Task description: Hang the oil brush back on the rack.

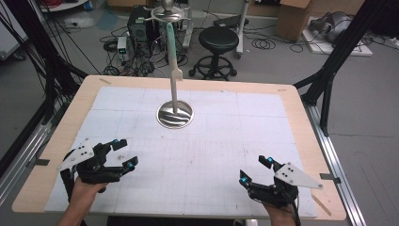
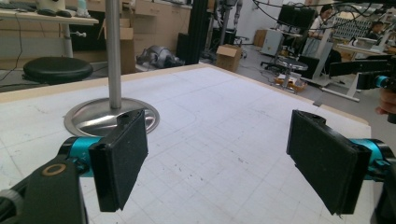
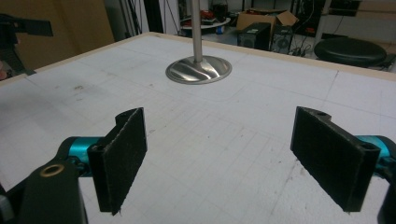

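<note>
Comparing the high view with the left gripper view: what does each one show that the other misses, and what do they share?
High view: the top of the stand with its hook arms, a pale green utensil hanging from it, and the left gripper and right gripper held by hands at the table's near edge, both open and empty.

Left gripper view: the left gripper's black pads close up, and desks with seated people far behind.

Both: the stand's round steel base, its pole, the gridded table and a black stool.

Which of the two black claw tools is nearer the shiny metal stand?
The left gripper: it sits closer to the round steel stand base than the right gripper.
</note>
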The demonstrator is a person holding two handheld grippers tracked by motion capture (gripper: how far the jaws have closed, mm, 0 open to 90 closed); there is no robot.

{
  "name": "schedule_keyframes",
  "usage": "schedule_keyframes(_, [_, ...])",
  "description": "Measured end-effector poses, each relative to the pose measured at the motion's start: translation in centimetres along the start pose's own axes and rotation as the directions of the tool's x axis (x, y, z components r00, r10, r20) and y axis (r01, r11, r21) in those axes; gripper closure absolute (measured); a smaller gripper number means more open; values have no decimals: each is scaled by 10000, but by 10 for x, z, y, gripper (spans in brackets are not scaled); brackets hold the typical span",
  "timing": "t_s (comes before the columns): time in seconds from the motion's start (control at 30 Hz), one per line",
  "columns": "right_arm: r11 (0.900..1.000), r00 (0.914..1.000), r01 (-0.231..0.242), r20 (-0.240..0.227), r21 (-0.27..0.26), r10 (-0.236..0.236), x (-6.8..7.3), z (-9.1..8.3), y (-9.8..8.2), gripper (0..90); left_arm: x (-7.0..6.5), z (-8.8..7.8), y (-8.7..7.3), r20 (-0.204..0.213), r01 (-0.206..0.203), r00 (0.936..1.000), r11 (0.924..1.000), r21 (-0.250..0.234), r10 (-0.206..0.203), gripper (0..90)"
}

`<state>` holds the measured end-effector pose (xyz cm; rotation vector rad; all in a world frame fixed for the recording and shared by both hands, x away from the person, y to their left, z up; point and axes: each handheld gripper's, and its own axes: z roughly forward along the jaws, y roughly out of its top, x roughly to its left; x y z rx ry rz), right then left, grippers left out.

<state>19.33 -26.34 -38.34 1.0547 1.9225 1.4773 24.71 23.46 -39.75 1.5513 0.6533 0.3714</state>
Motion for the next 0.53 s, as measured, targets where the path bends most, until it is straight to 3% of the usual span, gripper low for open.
schedule_keyframes(0.53, [10000,10000,27,2,-19,-27,-2,0,0,173,0,0,-2,39,2,10000,10000,69,-3,211])
